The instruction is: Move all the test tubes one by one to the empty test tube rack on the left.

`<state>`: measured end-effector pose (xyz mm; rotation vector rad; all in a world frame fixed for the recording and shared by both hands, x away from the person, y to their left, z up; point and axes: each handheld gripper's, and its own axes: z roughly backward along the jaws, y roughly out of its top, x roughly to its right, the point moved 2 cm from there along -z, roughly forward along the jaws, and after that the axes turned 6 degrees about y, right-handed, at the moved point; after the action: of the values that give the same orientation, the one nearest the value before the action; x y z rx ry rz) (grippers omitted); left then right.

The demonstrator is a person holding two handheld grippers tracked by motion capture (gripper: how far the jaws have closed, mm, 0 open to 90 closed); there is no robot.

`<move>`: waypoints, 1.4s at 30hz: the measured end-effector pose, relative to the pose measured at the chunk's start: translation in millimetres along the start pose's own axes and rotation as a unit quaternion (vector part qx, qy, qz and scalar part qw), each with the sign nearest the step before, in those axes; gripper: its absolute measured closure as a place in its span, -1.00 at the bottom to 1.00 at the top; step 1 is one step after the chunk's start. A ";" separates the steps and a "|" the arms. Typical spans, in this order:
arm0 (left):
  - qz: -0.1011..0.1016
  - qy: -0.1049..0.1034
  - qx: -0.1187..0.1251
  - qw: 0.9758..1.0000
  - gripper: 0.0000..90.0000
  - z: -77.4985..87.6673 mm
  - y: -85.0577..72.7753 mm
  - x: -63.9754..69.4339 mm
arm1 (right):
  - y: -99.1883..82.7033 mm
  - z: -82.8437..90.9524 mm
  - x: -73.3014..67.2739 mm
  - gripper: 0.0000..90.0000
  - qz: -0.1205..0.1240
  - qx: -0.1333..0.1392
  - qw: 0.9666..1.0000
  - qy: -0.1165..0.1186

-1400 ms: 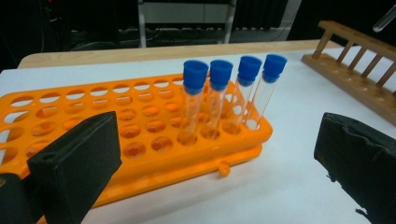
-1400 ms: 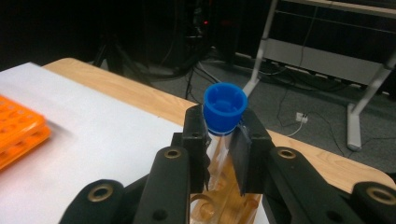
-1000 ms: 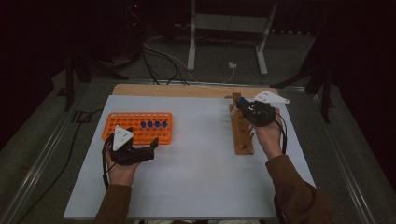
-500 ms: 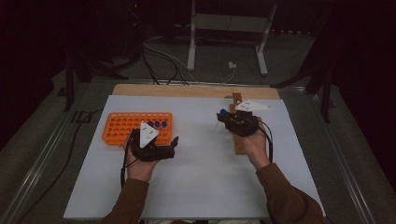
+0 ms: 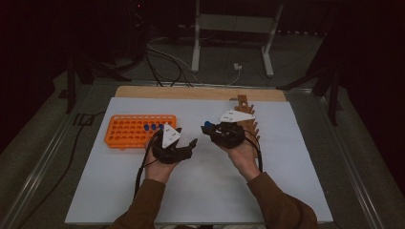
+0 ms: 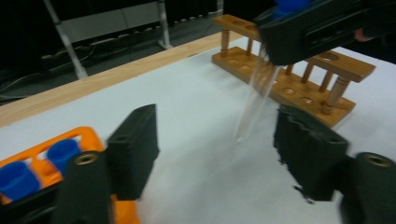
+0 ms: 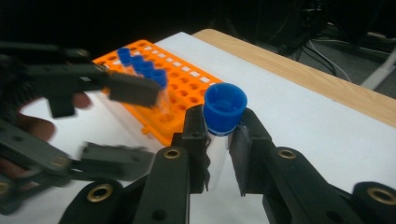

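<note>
Between the pads of the right claw: one clear tube with a blue cap. Pads pressed on the glass just under the cap; cap stands clear above the fingertips. In the left gripper view the tube hangs tilted from that claw, its lower end free above the desk, not touching it. In the high view the cap shows at the left end of the right claw.

Left claw: nothing held. Jaws have just been closing and now stand about half apart, nothing between the pads. The tube's tip lies beyond the left claw's gap, nearer its right-hand pad as that view shows it; apart, no contact.

In the high view the left claw points toward the right claw; the two are near, with a small gap of bare desk between.

Behind the left claw, on its left side: orange rack, several blue-capped tubes standing in it near the claw's end. In the right gripper view the same rack lies past the left claw.

Behind the right claw: wooden rack, holes unfilled where visible, partly covered by the hand in the high view.
</note>
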<state>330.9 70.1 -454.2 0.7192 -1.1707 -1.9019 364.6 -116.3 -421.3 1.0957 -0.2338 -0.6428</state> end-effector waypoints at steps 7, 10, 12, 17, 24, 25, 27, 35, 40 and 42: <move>-0.011 -0.021 0.003 1.000 0.21 -5.8 -0.2 5.1 | 0.6 -5.0 -10.5 0.72 -0.002 0.006 1.000 0.017; -0.011 -0.024 0.007 1.000 0.33 -6.3 -0.1 6.6 | 0.7 -6.1 -13.1 0.72 -0.003 0.007 1.000 0.022; -0.012 -0.025 0.006 1.000 0.42 -7.0 -0.1 7.1 | 0.6 -6.9 -14.3 0.72 -0.007 0.008 1.000 0.027; -0.016 -0.027 0.010 0.999 0.58 -7.7 -0.5 8.4 | 0.4 -8.5 -17.4 0.72 -0.010 0.008 0.999 0.034; -0.017 -0.031 0.016 0.999 0.64 -6.7 -1.0 8.2 | -0.1 -9.8 -19.2 0.72 -0.012 0.007 0.999 0.040; -0.017 -0.031 0.017 0.999 0.64 -6.6 -1.1 8.3 | -0.2 -10.0 -19.1 0.72 -0.013 0.007 0.999 0.041; -0.017 -0.031 0.018 0.999 0.64 -6.6 -1.2 8.2 | -0.3 -10.2 -19.1 0.72 -0.014 0.007 0.999 0.042; -0.025 -0.035 0.018 0.999 0.71 -6.1 -1.9 8.9 | -0.4 -11.0 -18.8 0.72 -0.016 0.007 0.999 0.046; -0.020 -0.038 0.017 0.999 0.73 -6.7 -2.4 9.0 | -0.6 -11.3 -18.4 0.70 -0.016 0.005 0.999 0.047; -0.017 -0.038 0.018 0.999 0.73 -6.7 -2.2 7.8 | -0.6 -11.3 -18.0 0.64 -0.017 0.006 0.999 0.048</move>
<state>331.2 61.1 -459.6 0.6938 -1.2499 -1.9560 355.4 -97.4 -424.6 1.1401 -0.1365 -0.6174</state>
